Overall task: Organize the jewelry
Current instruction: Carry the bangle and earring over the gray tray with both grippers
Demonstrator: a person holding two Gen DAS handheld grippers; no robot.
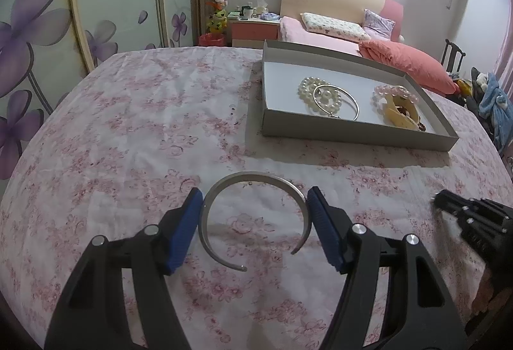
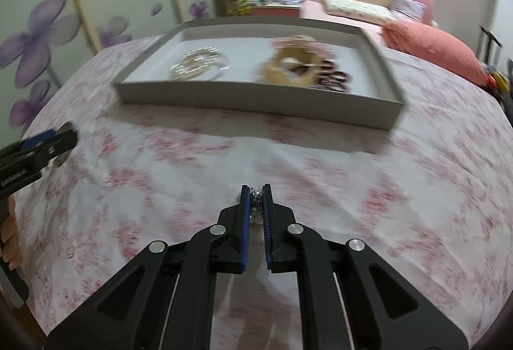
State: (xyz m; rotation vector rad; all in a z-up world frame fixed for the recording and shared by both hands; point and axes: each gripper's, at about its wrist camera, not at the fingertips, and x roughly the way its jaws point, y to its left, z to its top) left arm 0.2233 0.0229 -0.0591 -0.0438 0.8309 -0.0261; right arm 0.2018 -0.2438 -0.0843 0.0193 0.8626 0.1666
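Observation:
A silver open bangle (image 1: 256,173) sits between the blue pads of my left gripper (image 1: 255,196), which press on its two sides, low over the floral cloth. My right gripper (image 2: 255,189) is shut on a small piece of beads and chain (image 2: 255,200), held just above the cloth. A grey tray (image 1: 352,133) lies further back and holds a pearl bracelet (image 1: 307,87), a thin silver hoop (image 1: 354,101), a pink bead bracelet (image 1: 396,90) and a yellow bangle (image 1: 397,119). In the blurred right wrist view the tray (image 2: 256,103) lies straight ahead.
The table is covered by a pink floral cloth (image 1: 144,125). The right gripper's tip (image 1: 449,205) shows at the right of the left wrist view, and the left gripper (image 2: 48,141) at the left of the right wrist view. Behind are a bed and a wardrobe.

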